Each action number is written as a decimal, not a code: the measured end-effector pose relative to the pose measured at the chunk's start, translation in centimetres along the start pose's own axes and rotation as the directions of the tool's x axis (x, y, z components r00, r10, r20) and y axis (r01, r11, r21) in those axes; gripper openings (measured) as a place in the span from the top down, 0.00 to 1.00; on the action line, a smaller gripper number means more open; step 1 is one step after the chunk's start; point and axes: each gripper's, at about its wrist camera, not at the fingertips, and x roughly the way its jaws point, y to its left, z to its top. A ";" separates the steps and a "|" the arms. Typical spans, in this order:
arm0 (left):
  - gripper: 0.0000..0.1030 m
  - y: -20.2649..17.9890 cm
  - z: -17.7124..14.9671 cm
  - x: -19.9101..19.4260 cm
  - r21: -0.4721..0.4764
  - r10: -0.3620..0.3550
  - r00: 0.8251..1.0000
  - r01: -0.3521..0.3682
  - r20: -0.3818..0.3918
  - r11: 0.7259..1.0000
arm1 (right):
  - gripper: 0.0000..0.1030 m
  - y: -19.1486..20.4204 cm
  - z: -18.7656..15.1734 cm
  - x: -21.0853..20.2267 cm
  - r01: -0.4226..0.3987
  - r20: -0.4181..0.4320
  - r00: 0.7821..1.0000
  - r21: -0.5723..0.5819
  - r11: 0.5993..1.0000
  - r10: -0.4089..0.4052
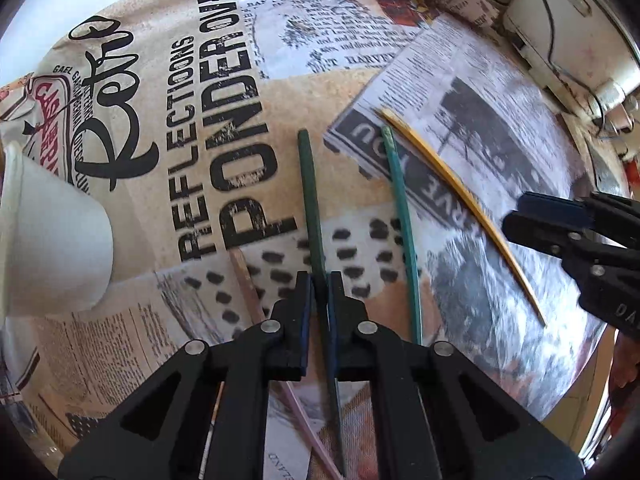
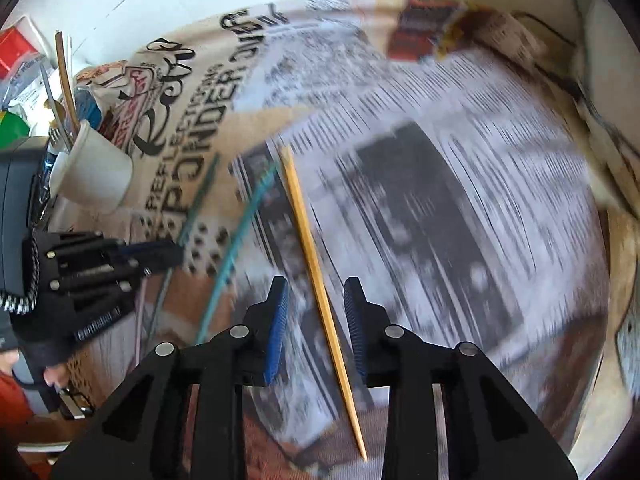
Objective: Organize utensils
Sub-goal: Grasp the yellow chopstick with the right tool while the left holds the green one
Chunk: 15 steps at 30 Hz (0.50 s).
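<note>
Round worktop [image 1: 280, 92], newsprint-patterned cloth; open room at centre, its rim near the right.
Dark green chopstick [image 1: 310, 184]: slim, matte; left gripper [image 1: 320, 284] jaws clamped on it.
Teal chopstick [image 1: 402, 216]: lying just beside.
Yellow chopstick [image 2: 316, 264]: tapered, lying between the spread jaws of the right gripper [image 2: 316, 296], untouched.
White cup [image 2: 94, 168]: holds utensils, left edge.
</note>
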 end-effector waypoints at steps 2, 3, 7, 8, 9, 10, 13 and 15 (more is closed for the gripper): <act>0.91 0.3 0.7 0.1 -0.012 -0.003 1.000 0.003 0.001 1.000 | 0.74 0.7 1.0 0.8 0.012 -0.001 1.000 -0.034 0.999 -0.012; 0.91 0.4 1.0 0.2 -0.016 -0.003 1.000 0.003 0.003 1.000 | 0.74 1.0 1.5 1.4 0.022 -0.008 1.000 -0.054 0.998 -0.023; 0.89 0.5 2.3 0.5 -0.022 -0.010 1.000 0.010 0.011 1.000 | 0.75 1.5 2.6 3.4 0.024 -0.056 0.998 -0.099 0.995 -0.029; 0.89 0.6 2.5 0.5 -0.030 -0.012 1.000 0.013 0.014 0.999 | 0.75 1.8 2.7 3.5 0.036 -0.049 0.998 -0.119 0.992 -0.042; 0.89 0.7 2.6 0.5 -0.046 -0.013 1.000 0.014 0.019 0.999 | 0.75 2.0 2.6 3.5 0.050 -0.051 0.997 -0.139 0.989 -0.058; 0.89 0.6 2.8 0.6 -0.051 -0.012 1.000 0.014 0.024 0.999 | 0.75 2.5 2.6 3.6 0.072 -0.052 0.995 -0.176 0.982 -0.082; 0.90 -0.4 2.8 0.5 -0.015 0.027 0.999 -0.027 0.031 1.000 | 0.75 3.5 2.0 3.5 0.122 -0.031 0.991 -0.235 0.964 -0.133; 0.95 -1.1 2.8 0.7 0.016 0.058 0.997 -0.059 0.042 0.998 | 0.76 3.8 1.7 3.6 0.140 -0.014 0.989 -0.255 0.957 -0.148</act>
